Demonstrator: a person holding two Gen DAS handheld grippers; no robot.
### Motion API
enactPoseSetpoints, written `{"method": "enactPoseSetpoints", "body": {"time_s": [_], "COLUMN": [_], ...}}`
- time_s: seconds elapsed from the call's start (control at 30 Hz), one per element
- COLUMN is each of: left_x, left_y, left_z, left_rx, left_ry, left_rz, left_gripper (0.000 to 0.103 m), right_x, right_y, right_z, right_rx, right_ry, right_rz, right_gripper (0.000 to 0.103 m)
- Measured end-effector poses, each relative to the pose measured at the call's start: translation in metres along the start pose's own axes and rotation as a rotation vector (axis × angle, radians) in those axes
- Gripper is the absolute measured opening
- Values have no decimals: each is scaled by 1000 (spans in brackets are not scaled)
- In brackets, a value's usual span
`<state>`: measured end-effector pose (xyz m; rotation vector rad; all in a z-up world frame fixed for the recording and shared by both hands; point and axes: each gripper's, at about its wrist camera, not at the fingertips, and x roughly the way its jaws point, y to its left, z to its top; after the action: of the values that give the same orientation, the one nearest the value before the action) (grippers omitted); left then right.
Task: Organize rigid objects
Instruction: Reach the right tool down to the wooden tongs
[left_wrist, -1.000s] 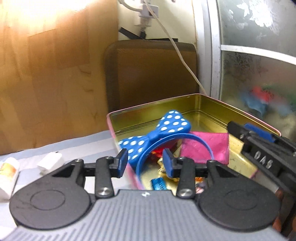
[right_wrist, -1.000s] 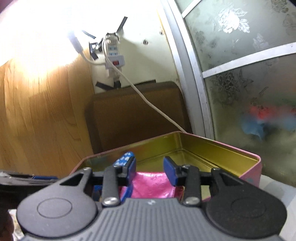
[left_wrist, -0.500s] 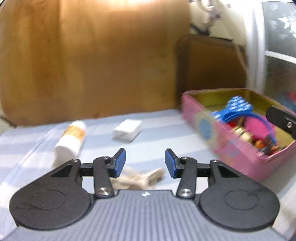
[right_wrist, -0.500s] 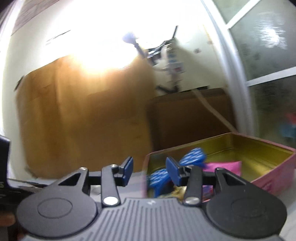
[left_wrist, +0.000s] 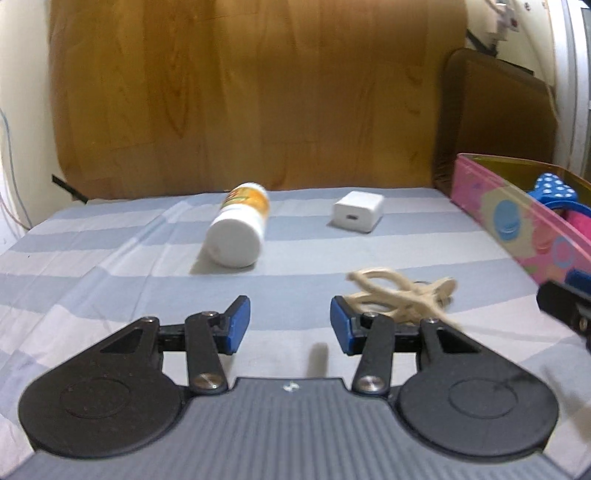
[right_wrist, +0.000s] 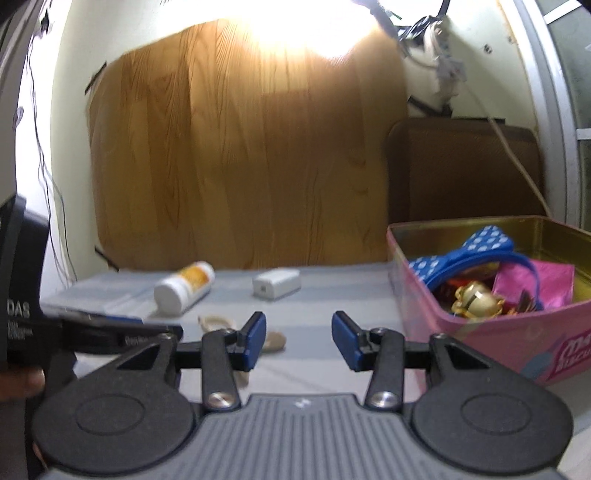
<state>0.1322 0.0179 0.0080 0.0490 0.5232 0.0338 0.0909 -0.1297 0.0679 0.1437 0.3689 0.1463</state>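
I see my left gripper (left_wrist: 290, 325) and right gripper (right_wrist: 298, 341) both spread, holding nothing. On the striped tabletop (left_wrist: 110, 266) lie one bottle (left_wrist: 240, 230), one white charger (left_wrist: 357, 212) and one rope bundle (left_wrist: 402, 295). One pink tin (right_wrist: 491, 343) stands at right, holding one dotted headband (right_wrist: 465, 254).

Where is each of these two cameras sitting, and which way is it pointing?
Left wrist: rides on the left gripper, facing across the striped cloth at the bottle, charger and rope; its open blue fingers show.
Right wrist: rides on the right gripper, facing the pink tin; its open fingers and the left gripper's body show.
Shared: bottle, charger, rope, tin.
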Motion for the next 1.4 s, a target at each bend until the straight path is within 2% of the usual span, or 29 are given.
{"method": "enactPoseSetpoints", "body": {"time_s": [0.1, 0.17, 0.87, 1.03, 1.2, 1.4], "left_x": [6, 11, 14, 13, 12, 13], "left_y": [6, 11, 19, 19, 23, 24], "left_z": [-6, -7, -9, -9, -9, -9], "left_rx": [-10, -36, -85, -94, -112, -120], "left_ry": [12, 46, 52, 43, 37, 37], "left_rz": [24, 11, -24, -31, -43, -58], "left_gripper": [51, 51, 55, 58, 58, 58], "right_x": [3, 4, 11, 12, 18, 34], "right_y": [5, 6, 2, 3, 12, 34], "right_z": [-3, -4, -2, -2, -2, 0], "right_rx": [-22, -24, 18, 11, -41, -146], "right_ry": [28, 36, 73, 79, 111, 159], "right_rz": [6, 13, 23, 16, 10, 65], "right_gripper": [46, 50, 52, 52, 52, 51]}}
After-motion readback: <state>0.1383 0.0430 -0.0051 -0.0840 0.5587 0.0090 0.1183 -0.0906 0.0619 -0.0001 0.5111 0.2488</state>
